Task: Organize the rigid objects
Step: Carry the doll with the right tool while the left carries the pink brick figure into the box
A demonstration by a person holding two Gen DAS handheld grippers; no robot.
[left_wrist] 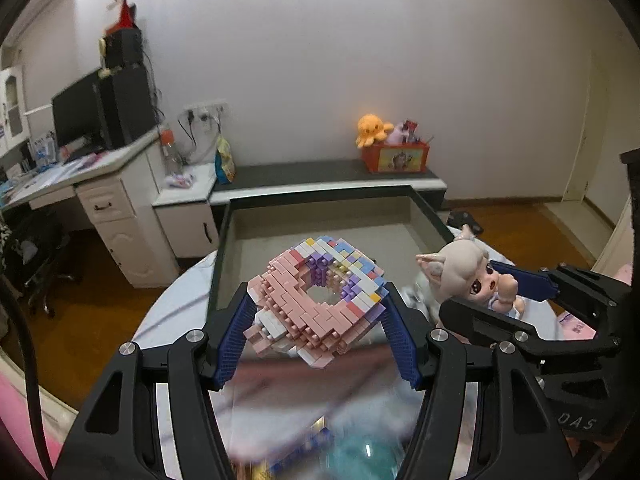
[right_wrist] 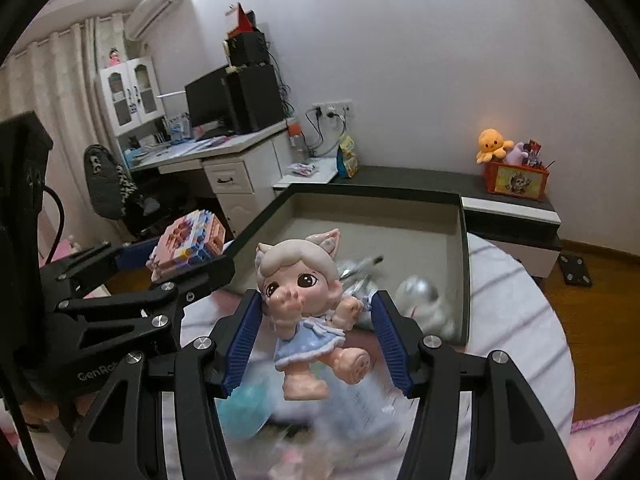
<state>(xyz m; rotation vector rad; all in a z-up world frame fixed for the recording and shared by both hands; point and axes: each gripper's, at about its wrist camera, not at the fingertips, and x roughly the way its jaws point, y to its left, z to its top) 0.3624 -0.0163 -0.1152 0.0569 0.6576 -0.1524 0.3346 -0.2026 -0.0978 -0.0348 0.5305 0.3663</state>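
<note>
Jaws of the left gripper are clenched on the brick model, a pastel block ring held off the bench at the near-left edge of the open box; jaws of the right gripper grasp the doll figure at torso height, tilted, feet hanging free, just short of the box's near wall. Judgement: step in hand is carrying both pieces over the rim and setting them down inside. To do it well, lift each piece clear of the dark rim before going forward, lower until the base meets the box floor, then release; the brick model looks brittle at its joints, so no extra squeeze and no drop. The doll's grip sits off its middle, so it may swing or tip on release; set it lying or feet first against a wall. Obstacles: a silvery toy already lies in the near-right corner of the box, with something blurred beside it, so aim the doll left of it. The two grippers are close together; enter one at a time. Blurred items lie on the bench below the jaws.
</note>
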